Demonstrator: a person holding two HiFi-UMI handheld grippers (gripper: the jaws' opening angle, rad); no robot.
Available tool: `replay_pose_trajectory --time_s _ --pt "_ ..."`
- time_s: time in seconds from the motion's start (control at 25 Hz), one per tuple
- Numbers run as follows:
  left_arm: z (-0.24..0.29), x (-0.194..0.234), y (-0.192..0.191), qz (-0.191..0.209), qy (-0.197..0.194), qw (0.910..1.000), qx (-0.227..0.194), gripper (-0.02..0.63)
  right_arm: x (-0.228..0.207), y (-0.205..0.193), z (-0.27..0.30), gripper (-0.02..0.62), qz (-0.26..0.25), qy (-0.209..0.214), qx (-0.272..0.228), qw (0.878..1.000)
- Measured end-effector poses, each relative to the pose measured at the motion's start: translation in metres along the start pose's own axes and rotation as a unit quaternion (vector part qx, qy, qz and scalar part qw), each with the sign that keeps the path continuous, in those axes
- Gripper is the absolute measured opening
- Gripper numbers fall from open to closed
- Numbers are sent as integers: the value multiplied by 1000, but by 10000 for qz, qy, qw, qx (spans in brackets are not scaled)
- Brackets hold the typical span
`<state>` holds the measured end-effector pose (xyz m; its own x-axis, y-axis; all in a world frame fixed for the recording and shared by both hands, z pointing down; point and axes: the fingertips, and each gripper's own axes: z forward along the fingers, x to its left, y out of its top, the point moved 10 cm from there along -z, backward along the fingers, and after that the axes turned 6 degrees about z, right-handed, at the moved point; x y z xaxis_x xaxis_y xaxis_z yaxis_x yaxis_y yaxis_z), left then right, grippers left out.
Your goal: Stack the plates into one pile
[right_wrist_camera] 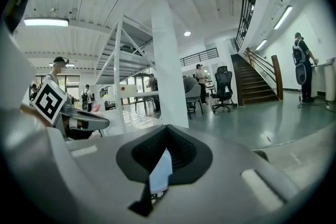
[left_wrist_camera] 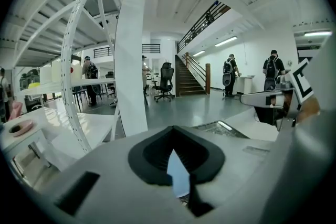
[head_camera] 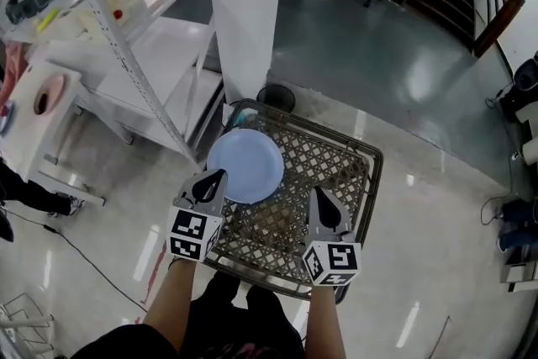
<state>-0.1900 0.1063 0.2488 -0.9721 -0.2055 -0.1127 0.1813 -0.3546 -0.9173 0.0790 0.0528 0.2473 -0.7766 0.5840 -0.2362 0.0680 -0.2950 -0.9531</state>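
scene: person stands over a square wire-mesh desk (head_camera: 332, 168) with a raised rim, one gripper in each hand; white pillar (head_camera: 248, 13) just beyond the desk
plate: one light-blue plate (head_camera: 245, 166) lies flat on the mesh in the far-left part of the desk; no second plate shows, and I can't tell if this is a single plate or a pile seen from above
left gripper: left gripper (head_camera: 217, 176) tip sits over the plate's near-left edge in the head view; contact can't be told, it looks to hover just above
left fingers: fingers (left_wrist_camera: 152, 157) clenched together, nothing held; only a thin blue sliver of plate shows through the slit
right gripper: right gripper (head_camera: 316, 196) is over bare mesh just right of the plate, apart from it
right fingers: fingers (right_wrist_camera: 184, 157) clenched too, empty; same blue sliver past them
task state: judged not under way or already done, since only one pile location is visible
handling: plate looks stiff, light, smooth, probably plastic or melamine; glossy surface likely slippery in a pinch, may chip if dropped on the wire
where to grip: take it at the rim, one finger over and one under; lying flat on mesh, the lower finger needs a gap, so the nearest rim edge looks the best bet
risk: a one-sided rim pinch may let it tilt or slide out
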Motion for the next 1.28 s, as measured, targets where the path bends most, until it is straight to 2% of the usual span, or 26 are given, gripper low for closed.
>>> replay_pose_trajectory --time_s 0.28,0.84,0.96,1.28 --pt "-20 -9 12 148 -43 9997 -196 1 -1 17 -28 11 -52 -18 -228 9997" --pt "-47 -15 62 531 -107 9946 -882 1 4 59 -70 11 -310 -290 -638 9971" --pt "-47 -13 66 496 -78 9936 -1016 2 6 64 -72 11 -379 -273 -725 9963" --pt "-47 -17 74 643 -185 9919 -1080 2 10 72 -74 11 -515 -303 -718 9956"
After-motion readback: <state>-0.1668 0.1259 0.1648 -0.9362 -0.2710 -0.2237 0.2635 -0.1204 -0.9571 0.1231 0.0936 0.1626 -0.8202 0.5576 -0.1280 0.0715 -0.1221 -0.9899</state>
